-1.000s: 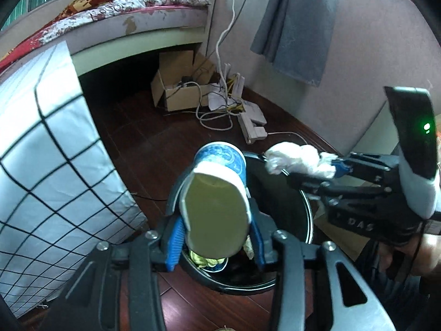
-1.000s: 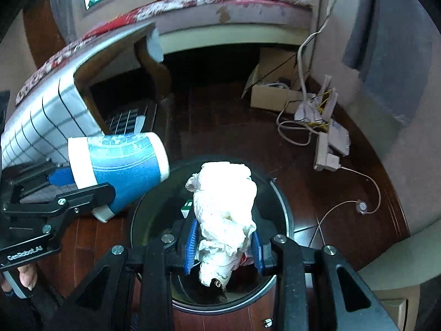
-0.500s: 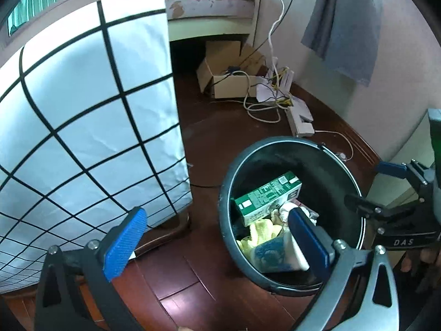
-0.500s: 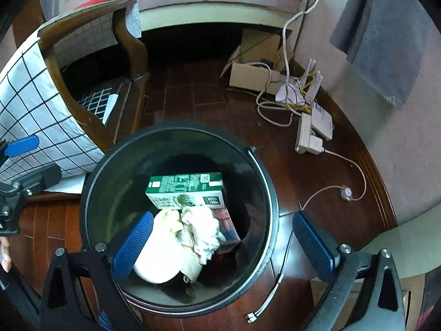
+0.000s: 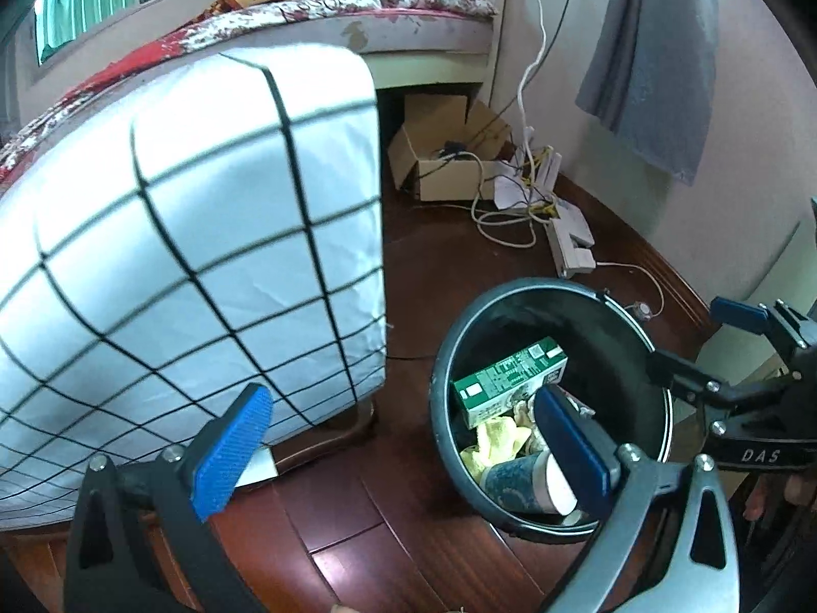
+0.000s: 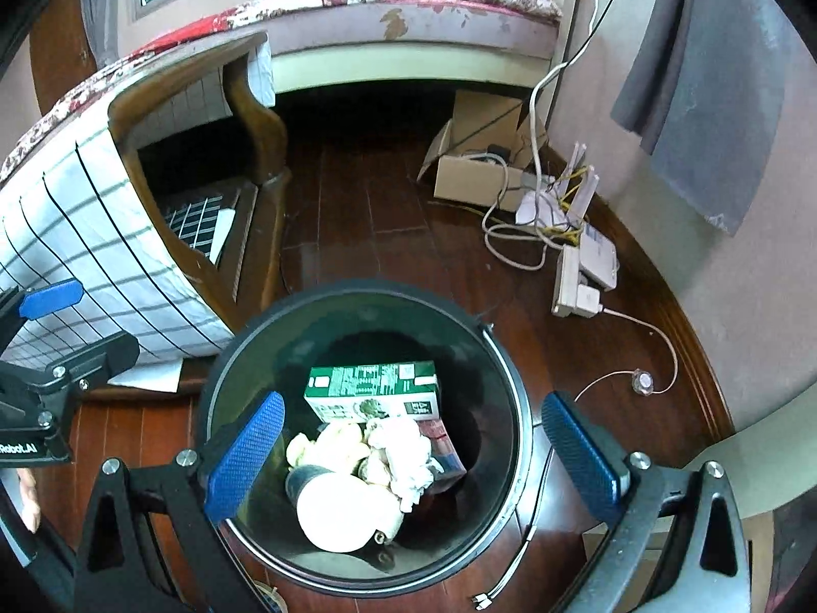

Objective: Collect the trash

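Bin mouth open under right jaws
Trash bin (image 6: 503, 383) unobstructed between them; covered chair (image 5: 204, 235) crowds left jaws' outer side.

The round black plastic trash bin (image 6: 515, 408) has a smooth, glossy inner wall. Inside, at twelve o'clock, lies a green printed cardboard carton (image 6: 373, 391); at six, a blue paper cup (image 6: 347, 516) with a matt white base; between them, crumpled white tissue (image 6: 403, 452), soft and rough. The dark red-brown wooden floor (image 6: 357, 235) is polished and reflective.
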Motion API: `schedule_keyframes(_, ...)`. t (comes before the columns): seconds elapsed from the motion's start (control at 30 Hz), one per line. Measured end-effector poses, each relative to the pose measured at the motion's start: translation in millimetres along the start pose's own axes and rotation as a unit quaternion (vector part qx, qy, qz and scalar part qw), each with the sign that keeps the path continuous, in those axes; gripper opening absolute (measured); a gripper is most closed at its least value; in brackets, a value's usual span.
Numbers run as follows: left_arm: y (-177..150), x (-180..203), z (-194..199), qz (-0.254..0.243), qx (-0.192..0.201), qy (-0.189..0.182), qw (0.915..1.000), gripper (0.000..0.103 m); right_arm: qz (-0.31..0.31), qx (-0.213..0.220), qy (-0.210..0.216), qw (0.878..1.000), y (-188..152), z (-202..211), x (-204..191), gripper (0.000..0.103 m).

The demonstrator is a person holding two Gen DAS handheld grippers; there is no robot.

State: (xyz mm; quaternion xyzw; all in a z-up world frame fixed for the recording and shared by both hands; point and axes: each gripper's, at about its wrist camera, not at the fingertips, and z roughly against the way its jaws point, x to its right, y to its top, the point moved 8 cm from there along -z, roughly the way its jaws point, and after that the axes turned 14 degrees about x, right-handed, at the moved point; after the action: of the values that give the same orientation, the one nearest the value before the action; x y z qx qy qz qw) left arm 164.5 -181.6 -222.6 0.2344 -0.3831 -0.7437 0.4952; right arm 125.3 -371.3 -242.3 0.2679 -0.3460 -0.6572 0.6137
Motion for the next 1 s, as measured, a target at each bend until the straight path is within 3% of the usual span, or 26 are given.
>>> schedule_keyframes(0.37,50,-18,71,0.007,0.063,0.025,0.9977,0.102,-0.014,0.046,-0.012,0.999,48,72,-21,0.102)
schedule_keyframes(0.57,68,-24,106,0.007,0.093,0.035,0.9951,0.102,-0.006,0.094,-0.015,0.995,80,112,-33,0.102)
schedule_keyframes(0.83,91,-30,160,0.02,0.155,0.05,0.9864,0.102,0.002,0.169,-0.017,0.985,113,166,-49,0.102)
schedule_keyframes(1.0,94,-34,186,0.019,0.171,0.064,0.9831,0.102,0.005,0.183,-0.013,0.983,116,191,-59,0.102)
